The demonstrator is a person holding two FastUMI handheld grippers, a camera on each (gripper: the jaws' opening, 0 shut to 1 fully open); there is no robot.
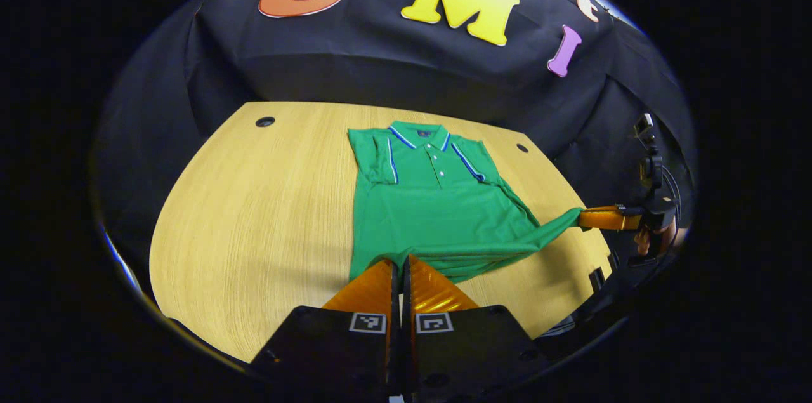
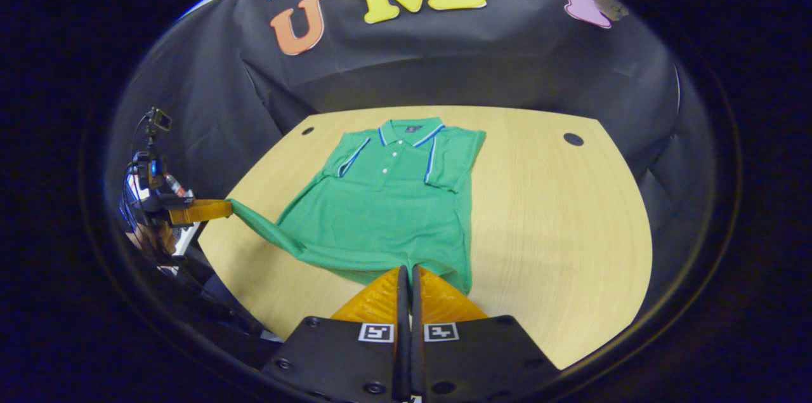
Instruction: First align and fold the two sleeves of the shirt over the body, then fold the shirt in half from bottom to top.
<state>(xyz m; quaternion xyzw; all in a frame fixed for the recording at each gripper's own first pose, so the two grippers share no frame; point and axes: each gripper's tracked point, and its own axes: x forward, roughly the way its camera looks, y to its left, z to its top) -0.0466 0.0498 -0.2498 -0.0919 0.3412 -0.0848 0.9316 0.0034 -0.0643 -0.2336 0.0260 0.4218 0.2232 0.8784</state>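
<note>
Wooden table [image 1: 254, 212] carries the green shirt [image 1: 431, 212] at frame centre, sleeves folded in. Left gripper [image 1: 401, 270] pinches its hem at bottom centre; right gripper [image 2: 406, 279] pinches the other hem corner, pulled taut sideways.

Hardly anything here can be read. The green shirt [image 1: 431, 212] carries a small dark tag inside the collar [image 2: 410, 129], just above the button placket; it is too small to make out any wording. Each tool bears a pair of square black-and-white coded markers on its body, just behind the fingers: those of the left tool [image 1: 401, 266] and those of the right tool [image 2: 406, 276] are patterns, not letters or numbers.
</note>
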